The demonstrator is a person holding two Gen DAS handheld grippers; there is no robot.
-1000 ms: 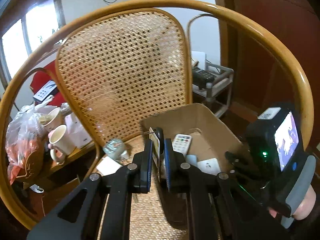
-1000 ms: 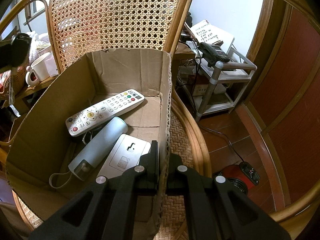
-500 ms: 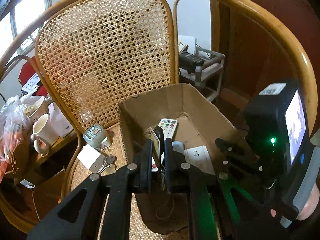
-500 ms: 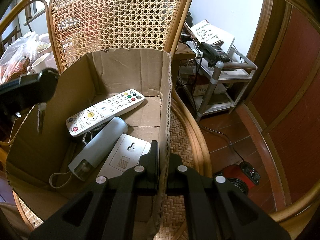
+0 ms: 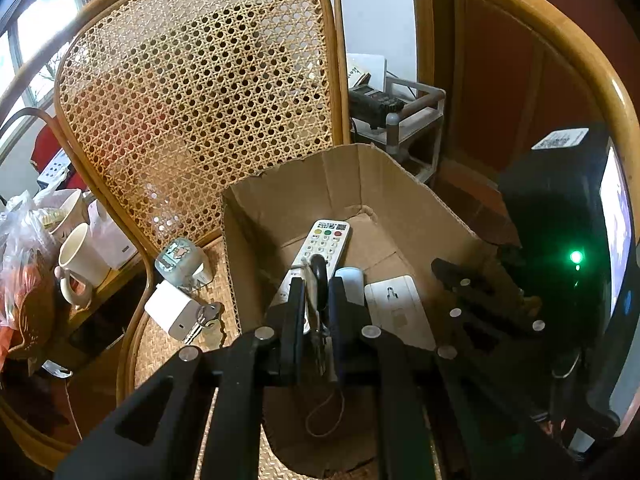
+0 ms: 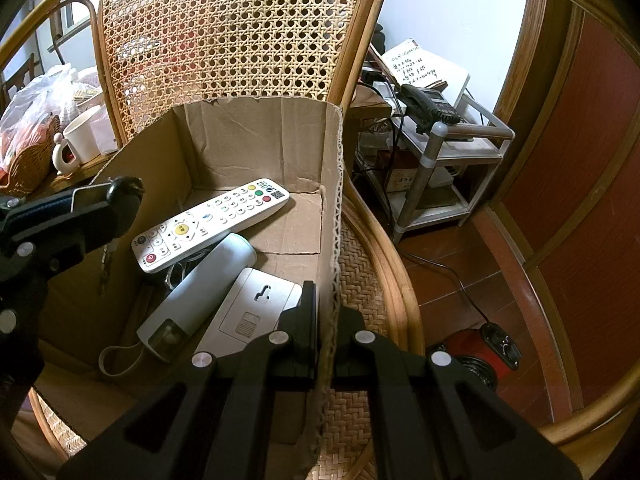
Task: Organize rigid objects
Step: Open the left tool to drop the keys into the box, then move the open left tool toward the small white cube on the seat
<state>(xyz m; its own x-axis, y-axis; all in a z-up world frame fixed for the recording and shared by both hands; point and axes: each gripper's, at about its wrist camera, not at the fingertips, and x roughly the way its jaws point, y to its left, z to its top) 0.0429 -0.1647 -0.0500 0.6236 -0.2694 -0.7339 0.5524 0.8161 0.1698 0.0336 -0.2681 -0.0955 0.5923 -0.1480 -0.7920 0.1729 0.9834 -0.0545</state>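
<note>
A cardboard box (image 5: 360, 176) (image 6: 256, 128) stands on a cane chair seat. In it lie a white remote (image 5: 324, 244) (image 6: 212, 224), a pale blue cylinder with a strap (image 6: 200, 288) and a white flat device (image 6: 256, 304). My left gripper (image 5: 316, 300) is shut on a dark key fob with keys (image 5: 319, 276) and holds it over the box; it also shows in the right wrist view (image 6: 120, 196). My right gripper (image 6: 326, 312) is shut on the box's right wall. On the seat left of the box lie a white charger (image 5: 170, 312), keys (image 5: 204, 320) and a small round tin (image 5: 178, 260).
The chair's cane back (image 5: 192, 92) and curved wooden arm (image 5: 560, 40) surround the box. A side table at left holds mugs (image 5: 78, 260) and a plastic bag (image 5: 20, 256). A metal rack with a phone (image 6: 432, 108) stands at right.
My left gripper has moved right with the key fob, from over the seat to over the box. My right gripper has kept its hold on the box wall.
</note>
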